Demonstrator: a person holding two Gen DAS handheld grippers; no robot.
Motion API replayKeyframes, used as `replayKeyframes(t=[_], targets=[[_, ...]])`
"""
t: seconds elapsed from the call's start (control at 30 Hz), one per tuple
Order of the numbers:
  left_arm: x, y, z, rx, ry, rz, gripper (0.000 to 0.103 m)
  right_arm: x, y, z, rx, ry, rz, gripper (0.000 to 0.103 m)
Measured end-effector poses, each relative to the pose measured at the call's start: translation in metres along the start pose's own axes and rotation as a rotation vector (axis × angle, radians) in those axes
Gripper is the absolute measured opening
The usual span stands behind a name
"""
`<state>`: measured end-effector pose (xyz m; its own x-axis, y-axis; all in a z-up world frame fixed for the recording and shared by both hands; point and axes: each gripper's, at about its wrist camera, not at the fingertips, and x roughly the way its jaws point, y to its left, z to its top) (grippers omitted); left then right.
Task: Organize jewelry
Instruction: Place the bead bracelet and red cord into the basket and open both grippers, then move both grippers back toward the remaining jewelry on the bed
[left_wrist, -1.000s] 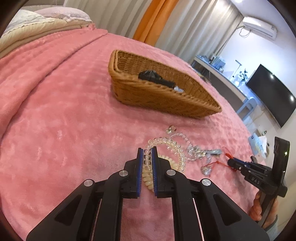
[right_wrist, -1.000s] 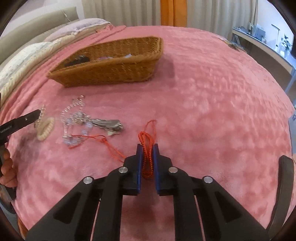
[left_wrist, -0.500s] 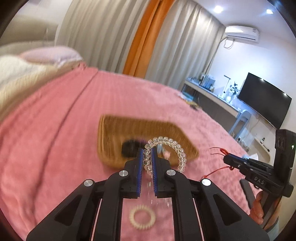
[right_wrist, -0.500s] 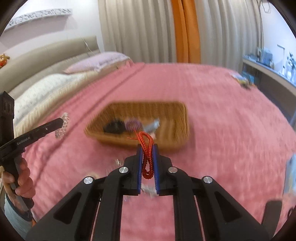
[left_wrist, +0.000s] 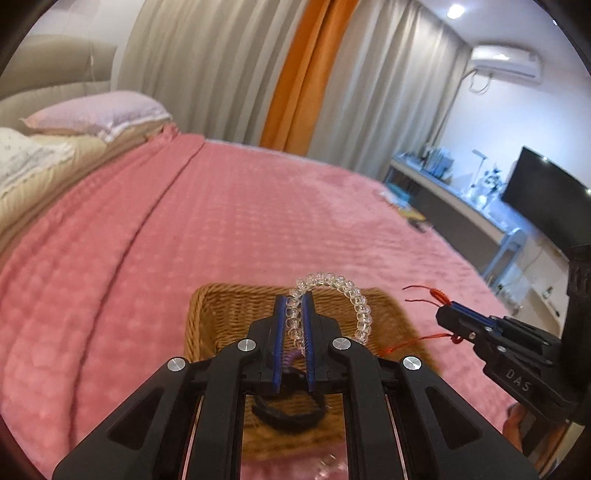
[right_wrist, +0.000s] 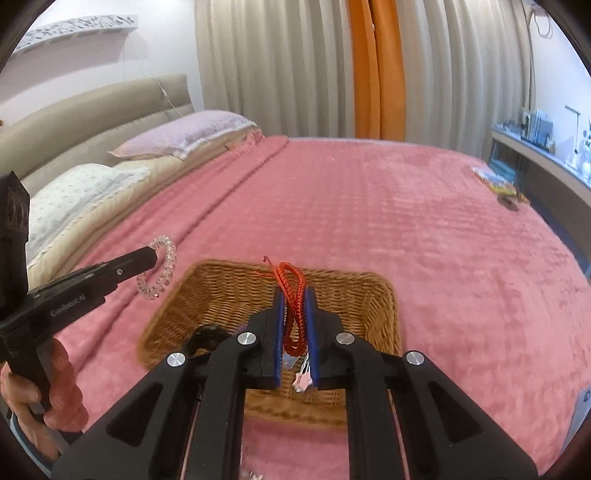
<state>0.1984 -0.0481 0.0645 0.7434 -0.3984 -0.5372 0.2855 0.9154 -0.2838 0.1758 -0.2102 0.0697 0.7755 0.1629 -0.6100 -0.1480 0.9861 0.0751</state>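
My left gripper (left_wrist: 294, 299) is shut on a clear bead bracelet (left_wrist: 347, 291) and holds it above the wicker basket (left_wrist: 221, 314). My right gripper (right_wrist: 294, 293) is shut on a red cord bracelet (right_wrist: 291, 280) and holds it over the same basket (right_wrist: 373, 306). In the left wrist view the right gripper (left_wrist: 448, 317) comes in from the right with the red cord (left_wrist: 436, 295). In the right wrist view the left gripper (right_wrist: 147, 258) comes in from the left with the bead bracelet (right_wrist: 162, 269). Dark items (left_wrist: 284, 410) lie in the basket.
The basket sits on a pink blanket (left_wrist: 184, 240) covering a bed. Pillows (right_wrist: 184, 136) and a headboard lie at the far left. A desk (left_wrist: 461, 199) and TV (left_wrist: 546, 195) stand to the right, curtains behind.
Both grippers lifted their bracelets off the blanket and carried them forward to above the basket. The remaining jewelry on the blanket has dropped out of sight below.
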Motion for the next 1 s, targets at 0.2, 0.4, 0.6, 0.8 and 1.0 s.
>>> replayKeyframes(t=[0.2, 0.4, 0.6, 0.8, 1.0], targets=[[0.046, 0.01, -0.01, -0.02, 0.077, 0.045, 0.007, 0.046, -0.01, -0.008, -0.001, 0.069, -0.008, 0.009], [0.074, 0.012, -0.026, -0.02, 0.156, 0.083, 0.007, 0.081, -0.019, -0.024, 0.026, 0.186, 0.006, 0.009], [0.081, 0.011, -0.03, -0.01, 0.193, 0.089, 0.009, 0.092, -0.028, -0.036, 0.068, 0.25, 0.0, 0.009], [0.067, 0.005, -0.03, 0.005, 0.193, 0.058, 0.031, 0.077, -0.036, -0.036, 0.12, 0.247, 0.035, 0.037], [0.021, 0.003, -0.03, 0.003, 0.131, 0.006, 0.052, 0.029, -0.032, -0.036, 0.098, 0.158, 0.064, 0.064]])
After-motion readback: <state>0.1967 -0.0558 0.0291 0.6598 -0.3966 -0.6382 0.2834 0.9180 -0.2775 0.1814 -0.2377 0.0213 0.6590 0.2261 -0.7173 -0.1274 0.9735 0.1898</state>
